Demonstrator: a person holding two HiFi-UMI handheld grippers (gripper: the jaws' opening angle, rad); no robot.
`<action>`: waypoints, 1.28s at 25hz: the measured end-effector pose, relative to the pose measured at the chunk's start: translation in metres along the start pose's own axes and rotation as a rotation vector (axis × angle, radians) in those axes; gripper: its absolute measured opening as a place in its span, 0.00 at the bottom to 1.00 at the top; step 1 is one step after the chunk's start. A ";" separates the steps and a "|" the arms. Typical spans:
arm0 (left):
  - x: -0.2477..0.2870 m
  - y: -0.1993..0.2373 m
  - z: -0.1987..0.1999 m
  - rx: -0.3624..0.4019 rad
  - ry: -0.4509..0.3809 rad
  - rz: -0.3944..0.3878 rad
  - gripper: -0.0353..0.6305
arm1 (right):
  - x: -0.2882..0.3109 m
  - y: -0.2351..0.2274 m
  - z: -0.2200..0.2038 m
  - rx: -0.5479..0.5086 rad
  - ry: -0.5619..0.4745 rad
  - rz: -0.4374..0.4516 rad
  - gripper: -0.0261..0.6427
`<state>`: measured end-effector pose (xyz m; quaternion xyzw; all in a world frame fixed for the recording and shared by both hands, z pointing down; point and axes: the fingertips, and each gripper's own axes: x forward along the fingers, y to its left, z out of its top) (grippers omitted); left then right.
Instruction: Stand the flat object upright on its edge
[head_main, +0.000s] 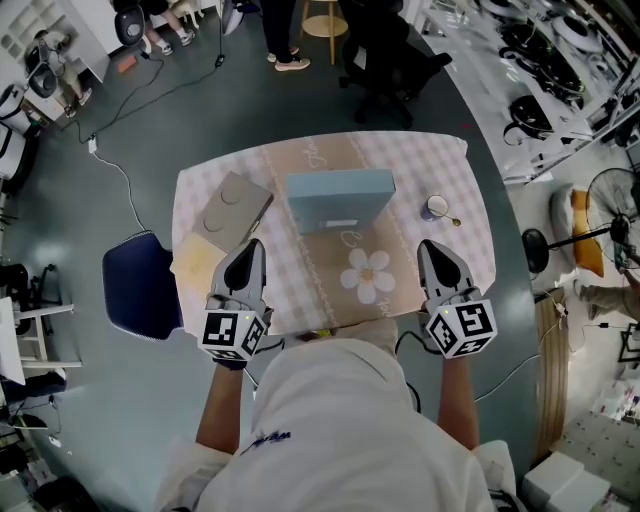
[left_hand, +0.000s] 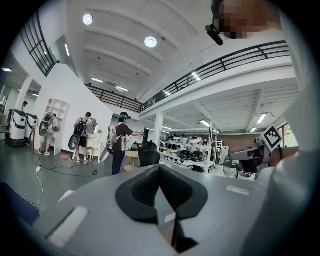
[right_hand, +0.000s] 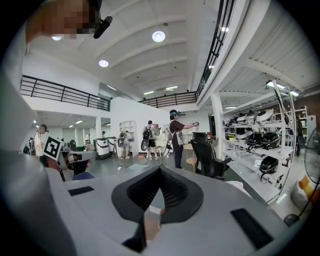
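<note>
A flat light-blue box lies on its broad face at the middle of the small table, toward the far edge. My left gripper hovers over the table's near left part, jaws shut and empty, short of the box. My right gripper is over the near right part, also shut and empty. Both point away from me. In the left gripper view the shut jaws aim level across the room, and the right gripper's jaws do the same; the box is hidden from both views.
A grey flat box and a yellowish pad lie at the table's left. A small cup with a spoon is at the right. A blue chair stands left of the table. People stand far across the room.
</note>
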<state>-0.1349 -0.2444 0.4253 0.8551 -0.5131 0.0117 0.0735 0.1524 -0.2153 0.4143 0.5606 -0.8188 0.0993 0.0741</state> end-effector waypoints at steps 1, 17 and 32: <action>0.001 -0.001 0.000 0.001 0.001 -0.003 0.06 | 0.000 0.000 0.000 0.000 0.000 -0.001 0.04; 0.004 -0.005 -0.006 -0.004 0.016 -0.011 0.06 | 0.000 -0.003 -0.005 -0.001 0.010 -0.003 0.04; 0.003 -0.007 -0.010 -0.007 0.022 -0.021 0.06 | -0.002 -0.001 -0.005 0.018 0.002 0.003 0.04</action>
